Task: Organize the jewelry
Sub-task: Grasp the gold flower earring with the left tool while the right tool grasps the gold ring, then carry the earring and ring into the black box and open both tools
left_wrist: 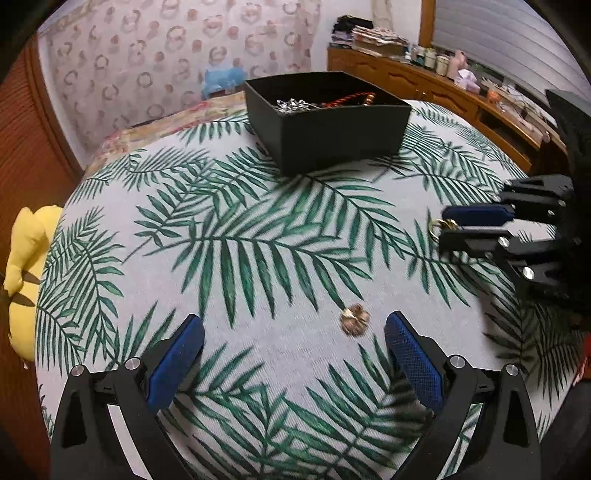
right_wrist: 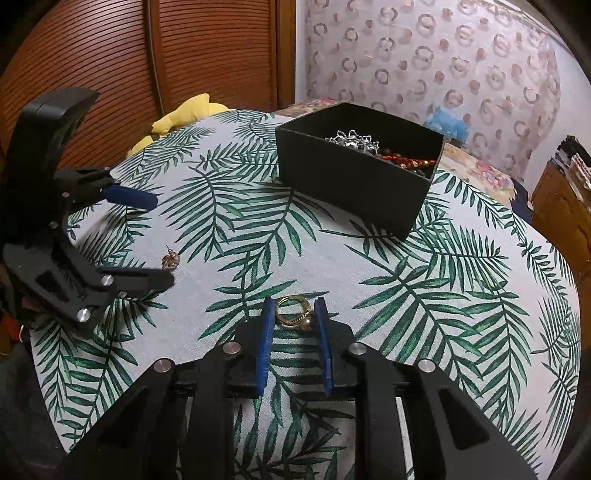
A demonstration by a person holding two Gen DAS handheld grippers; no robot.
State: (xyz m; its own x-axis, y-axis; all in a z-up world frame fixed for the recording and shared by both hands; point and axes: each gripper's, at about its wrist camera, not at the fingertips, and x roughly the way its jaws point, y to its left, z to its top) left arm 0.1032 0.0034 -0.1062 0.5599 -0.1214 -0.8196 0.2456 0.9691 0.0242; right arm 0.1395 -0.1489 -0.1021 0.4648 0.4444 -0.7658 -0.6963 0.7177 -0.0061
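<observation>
- Setting: a home, most likely a bedroom.
- Landmark: round table (left_wrist: 258,369) under a palm-leaf cloth.
- Behind the table: wall (left_wrist: 147,55) papered with a pink ring pattern.
- Left of the table: brown slatted door (right_wrist: 110,55), wardrobe type; yellow plush toy (left_wrist: 26,266) at the table's edge.
- Right of the table: wooden sideboard (left_wrist: 424,81) carrying folded fabrics (left_wrist: 369,35) and small jars (left_wrist: 428,57).
- Beyond the table's far edge: floral bedspread (left_wrist: 155,125) with a blue soft toy (left_wrist: 221,81) on it.
</observation>
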